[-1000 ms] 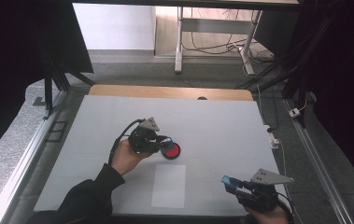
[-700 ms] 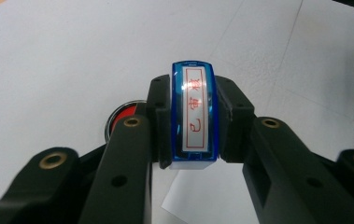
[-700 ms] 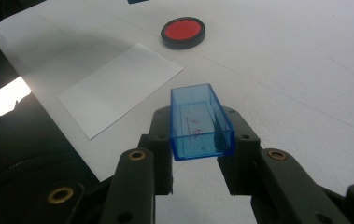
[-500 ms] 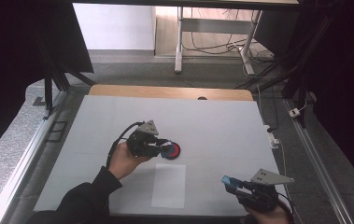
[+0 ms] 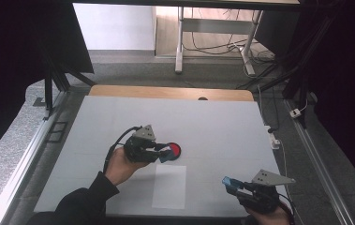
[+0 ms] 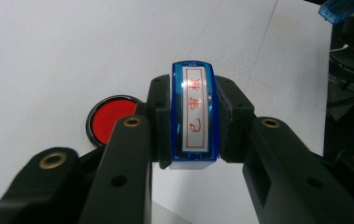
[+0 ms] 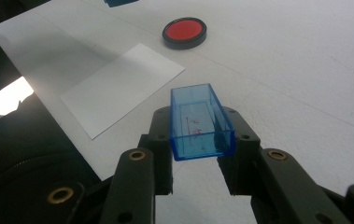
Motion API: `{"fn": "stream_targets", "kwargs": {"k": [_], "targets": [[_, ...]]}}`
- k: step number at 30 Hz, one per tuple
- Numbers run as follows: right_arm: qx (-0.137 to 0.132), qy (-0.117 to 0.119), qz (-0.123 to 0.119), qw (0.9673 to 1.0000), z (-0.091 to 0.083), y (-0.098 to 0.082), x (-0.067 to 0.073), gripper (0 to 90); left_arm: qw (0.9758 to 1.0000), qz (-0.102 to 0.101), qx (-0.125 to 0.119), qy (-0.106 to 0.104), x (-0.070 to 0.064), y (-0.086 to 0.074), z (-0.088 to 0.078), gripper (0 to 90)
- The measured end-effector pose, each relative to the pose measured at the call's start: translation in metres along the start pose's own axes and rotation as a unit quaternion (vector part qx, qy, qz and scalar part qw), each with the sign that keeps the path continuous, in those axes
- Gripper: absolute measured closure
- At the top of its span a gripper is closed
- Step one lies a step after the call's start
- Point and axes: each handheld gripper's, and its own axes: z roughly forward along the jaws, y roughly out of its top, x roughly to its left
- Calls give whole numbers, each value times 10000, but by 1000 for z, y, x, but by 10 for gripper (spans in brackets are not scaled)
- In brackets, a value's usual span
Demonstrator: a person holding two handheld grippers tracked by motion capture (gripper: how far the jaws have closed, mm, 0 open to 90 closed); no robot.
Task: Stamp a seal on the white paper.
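A person sits at a white table, holding a two-jaw gripper in each hand.

The left gripper is closed on a blue stamp, one black jaw pressed to each long side. The stamp's face is turned toward that gripper's camera: a white panel with a red frame and three red characters in a column. In the high view the left gripper is near the middle of the table, held by the left hand, with its tip just beside a round ink pad. The pad has a red centre and a black rim and lies flat on the table. In the left gripper view the pad sits just left of the jaws, partly hidden behind them; whether the stamp touches it cannot be told.

The right gripper is closed on a clear blue cap, a small open box with its hollow side up, clamped by its long sides. In the high view the right gripper is at the table's near right edge, well apart from the left one.

A sheet of white paper lies flat on the table between the two grippers, just nearer the person than the pad. In the right gripper view the paper lies ahead and left of the jaws, with the pad beyond it.
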Motion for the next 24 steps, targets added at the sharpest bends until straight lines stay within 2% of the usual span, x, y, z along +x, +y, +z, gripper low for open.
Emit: {"fn": "stream_targets", "kwargs": {"k": [13,24], "targets": [[29,48,-62,10000,1,0,1,680,9999,62,-78,-77,-19,-4,-7,702],[27,24,-48,10000,0,0,1,680,9999,84,-27,-81,-32,-11,-7,702]]}}
